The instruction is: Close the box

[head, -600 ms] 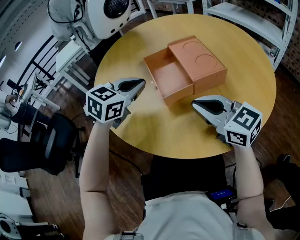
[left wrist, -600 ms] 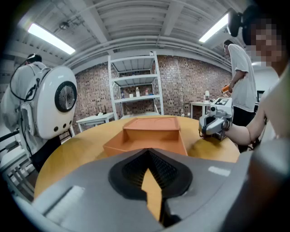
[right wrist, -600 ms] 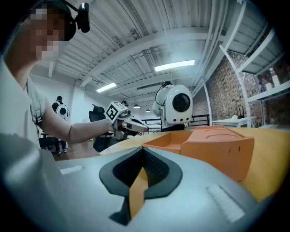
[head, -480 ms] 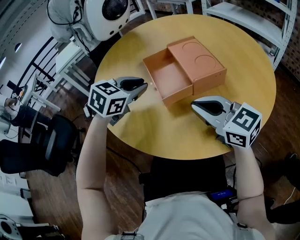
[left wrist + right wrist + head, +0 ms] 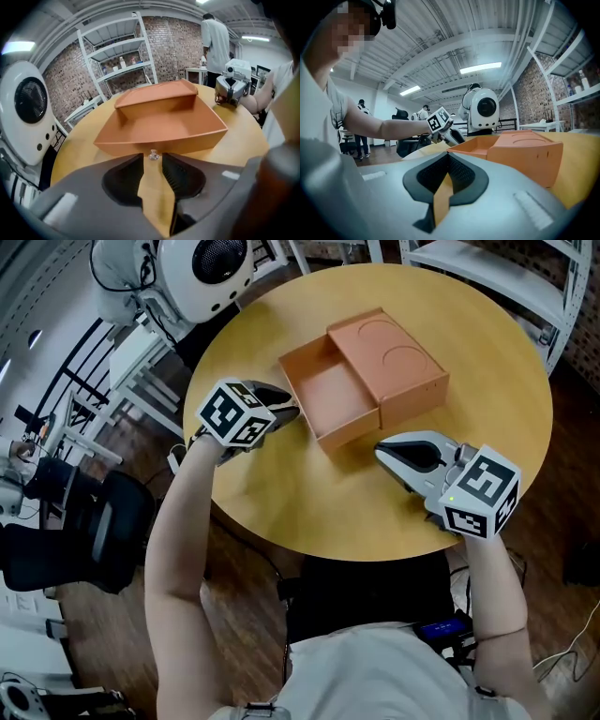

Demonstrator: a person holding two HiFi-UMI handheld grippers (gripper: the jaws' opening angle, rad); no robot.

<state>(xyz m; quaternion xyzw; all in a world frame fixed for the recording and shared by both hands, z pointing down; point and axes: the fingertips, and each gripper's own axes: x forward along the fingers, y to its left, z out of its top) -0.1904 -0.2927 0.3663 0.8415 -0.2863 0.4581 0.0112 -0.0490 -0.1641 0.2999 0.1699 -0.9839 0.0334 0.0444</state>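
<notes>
Pale grey T-shirt (image 5: 375, 667), short sleeves (image 5: 328, 112); left gripper (image 5: 294, 412), right gripper (image 5: 379, 449) grey-shelled, black ribbed fingers (image 5: 182, 172), black-white marker cubes (image 5: 480, 493)

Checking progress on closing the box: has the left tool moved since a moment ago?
Yes. The left tool has moved toward the box's drawer, whose knob now sits between open jaws.

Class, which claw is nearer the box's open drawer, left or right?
Left. The left claw is at the knob on the drawer front; the right claw sits apart, off the drawer corner.
</notes>
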